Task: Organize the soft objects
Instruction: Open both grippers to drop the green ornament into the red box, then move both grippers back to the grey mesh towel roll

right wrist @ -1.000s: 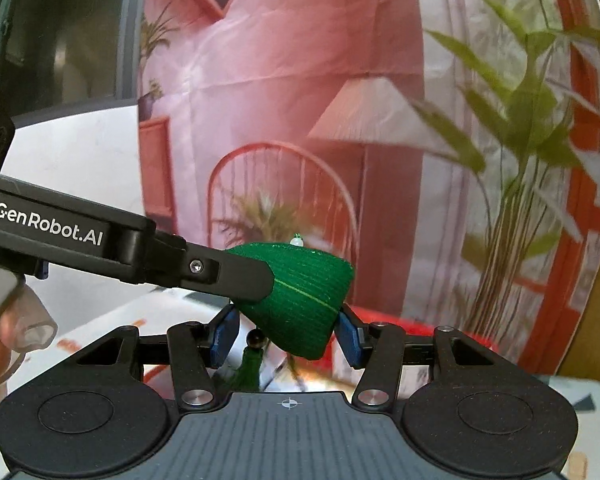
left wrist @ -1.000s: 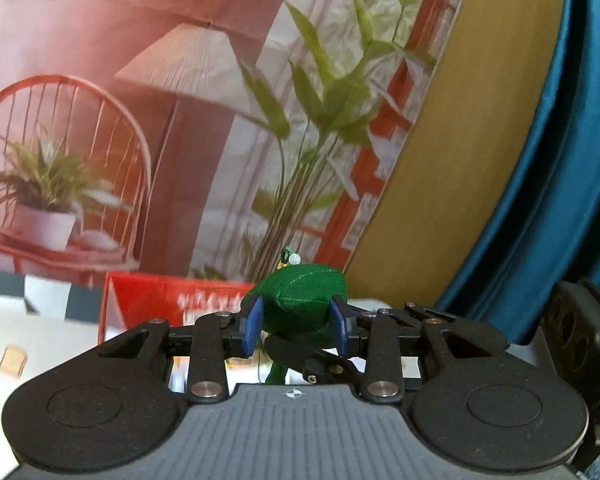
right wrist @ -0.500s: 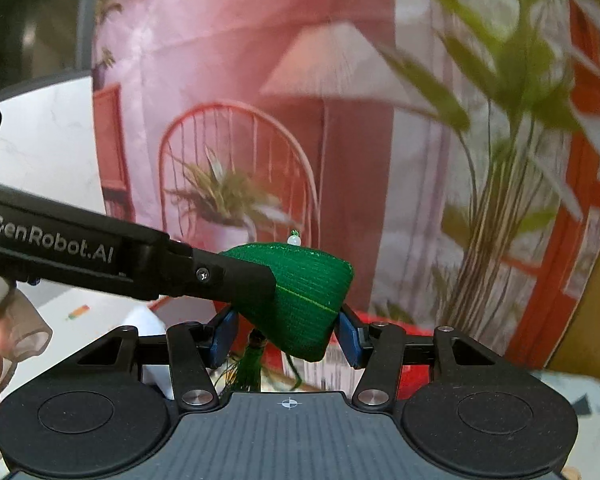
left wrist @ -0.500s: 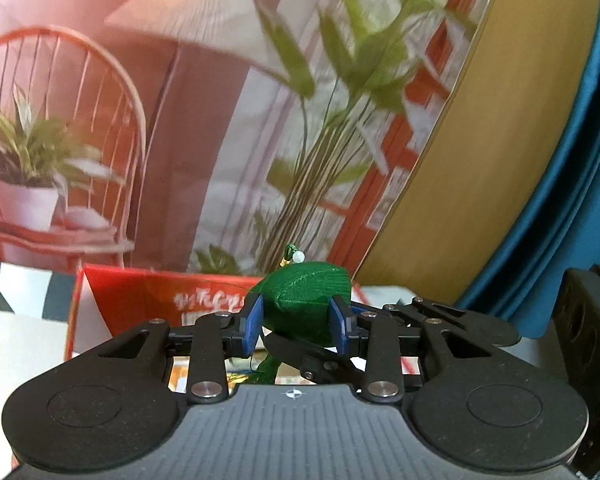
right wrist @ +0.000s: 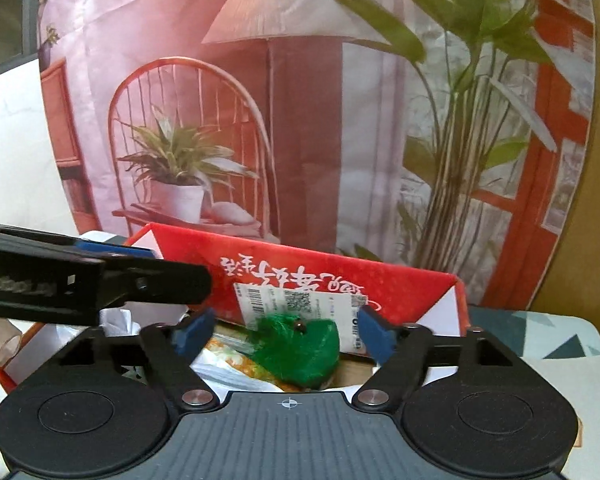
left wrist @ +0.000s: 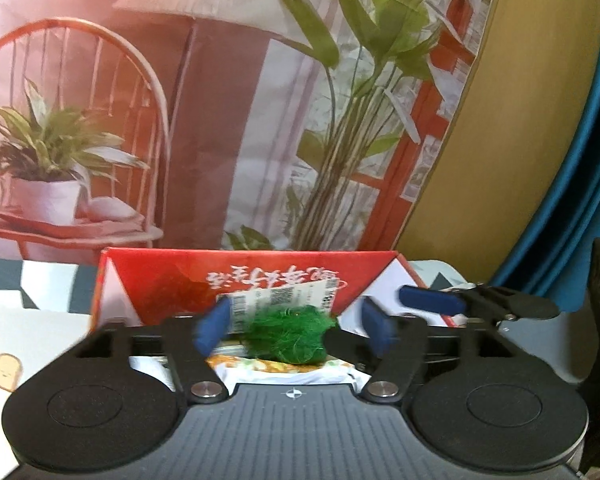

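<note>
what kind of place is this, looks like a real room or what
Probably a staged tabletop setup at home, not a real sitting room: the chair and plants are a printed backdrop, with a red cardboard box and teal curtain nearby.

Both grippers sit low in their frames with blue-padded fingers spread wide, gripping nothing. The left gripper (left wrist: 294, 326) is centred; the right gripper (right wrist: 286, 332) likewise. The left one's arm crosses the right view's left edge.

Behind our desk (left wrist: 36, 320) we see a printed backdrop (left wrist: 220, 100) of a lamp, red chair and potted plant, then a yellow wall (left wrist: 500, 160) and teal curtain (left wrist: 588, 160).
</note>
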`<state>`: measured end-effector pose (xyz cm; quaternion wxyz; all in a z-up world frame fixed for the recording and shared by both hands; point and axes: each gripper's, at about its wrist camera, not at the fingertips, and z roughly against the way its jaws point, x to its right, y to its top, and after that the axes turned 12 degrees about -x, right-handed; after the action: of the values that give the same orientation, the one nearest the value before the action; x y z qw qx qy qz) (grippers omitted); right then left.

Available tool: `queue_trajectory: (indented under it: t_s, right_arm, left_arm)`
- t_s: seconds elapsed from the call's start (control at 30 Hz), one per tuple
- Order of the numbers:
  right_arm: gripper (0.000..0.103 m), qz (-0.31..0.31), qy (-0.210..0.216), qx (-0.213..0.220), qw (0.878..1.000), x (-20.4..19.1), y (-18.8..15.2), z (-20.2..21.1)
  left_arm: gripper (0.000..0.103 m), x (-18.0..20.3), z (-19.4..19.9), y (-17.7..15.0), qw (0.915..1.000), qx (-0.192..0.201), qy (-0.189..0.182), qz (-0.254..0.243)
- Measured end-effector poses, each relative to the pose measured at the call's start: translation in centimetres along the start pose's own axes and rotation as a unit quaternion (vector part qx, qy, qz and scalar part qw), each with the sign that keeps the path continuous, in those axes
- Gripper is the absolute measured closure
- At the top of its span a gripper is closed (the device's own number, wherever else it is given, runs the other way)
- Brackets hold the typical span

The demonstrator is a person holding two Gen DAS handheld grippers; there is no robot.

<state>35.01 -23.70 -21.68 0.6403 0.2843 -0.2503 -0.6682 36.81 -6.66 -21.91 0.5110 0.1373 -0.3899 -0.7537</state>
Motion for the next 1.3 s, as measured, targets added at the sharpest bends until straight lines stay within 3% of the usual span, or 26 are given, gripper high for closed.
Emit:
queue_trajectory:
  t_s: [0.07,0.13,0.7,1.07,1.3]
  right_arm:
    - [0.007,0.001,-0.006,0.004,1.000,-0.1,0.0,0.4]
    - [0.001,0.002,-0.013,0.010,1.000,-0.3,-0.1,0.9]
    - [0.000,-0.022,-0.044,0.034,0.998,-0.2,-3.6,5.9]
    - [0.000,-0.028,-0.034,0.068,0.997,-0.5,-7.6,9.2]
    - [0.000,-0.030,-0.029,0.078,0.996,-0.7,-10.1,10.5]
  left_arm:
    - [0.005,-0.1,0.8,-0.2,0.9999,0.010,0.013,-0.001]
    - [0.003,-0.4,1.5,-0.4,0.9995,0.018,0.027,-0.001]
    - [0.000,-0.6,8.0,-4.5,0.9928,0.052,0.107,-0.013]
    - [0.000,1.1,11.6,-8.8,0.9837,0.086,0.153,-0.038]
    - [0.000,0.9,12.9,-11.0,0.9818,0.088,0.168,-0.017]
